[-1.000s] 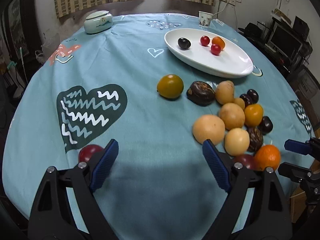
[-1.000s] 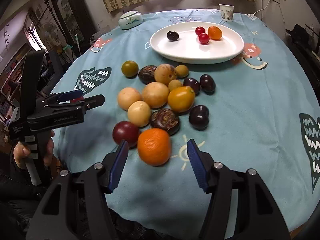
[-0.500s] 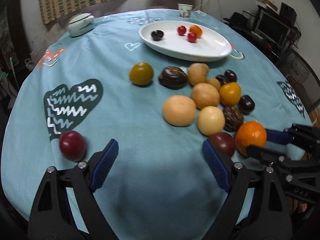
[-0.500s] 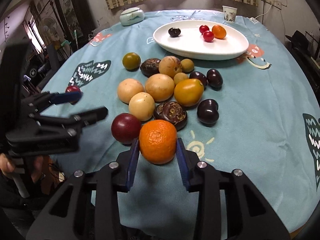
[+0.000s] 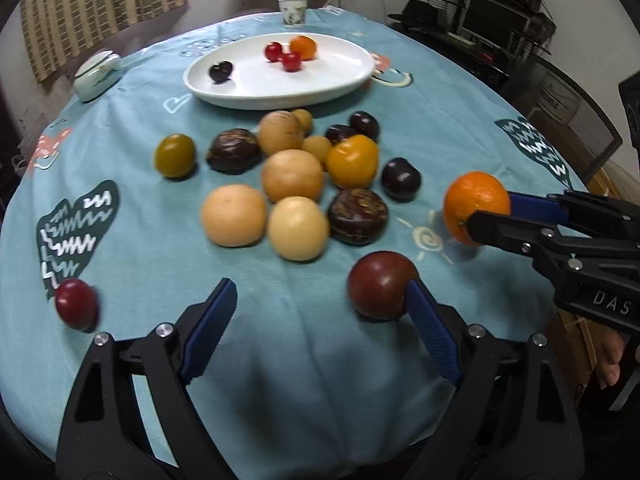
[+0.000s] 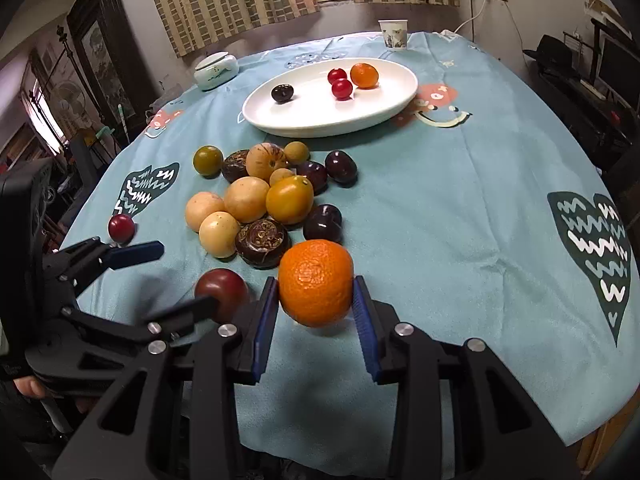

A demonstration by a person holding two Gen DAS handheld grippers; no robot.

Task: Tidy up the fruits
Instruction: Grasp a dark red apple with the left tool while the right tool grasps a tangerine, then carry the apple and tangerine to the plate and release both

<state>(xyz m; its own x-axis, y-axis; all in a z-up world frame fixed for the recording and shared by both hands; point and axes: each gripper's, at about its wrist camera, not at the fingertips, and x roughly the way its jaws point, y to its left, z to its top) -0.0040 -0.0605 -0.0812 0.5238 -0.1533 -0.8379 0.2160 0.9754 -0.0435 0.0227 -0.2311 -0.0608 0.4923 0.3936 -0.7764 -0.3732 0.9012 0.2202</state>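
Orange (image 6: 315, 282): round, pitted bright skin, no evident long axis; stem end possibly toward camera. Clamped between right gripper (image 6: 315, 300) fingers, apparently just above the cloth (image 6: 460, 208), near the fruit pile (image 6: 256, 204). Left gripper (image 5: 318, 300) spread wide, holding nothing; one finger touching dark red fruit (image 5: 382, 285).

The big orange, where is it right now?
The orange sits clamped in the right gripper, near the table's front edge, just beside the dark red plum.
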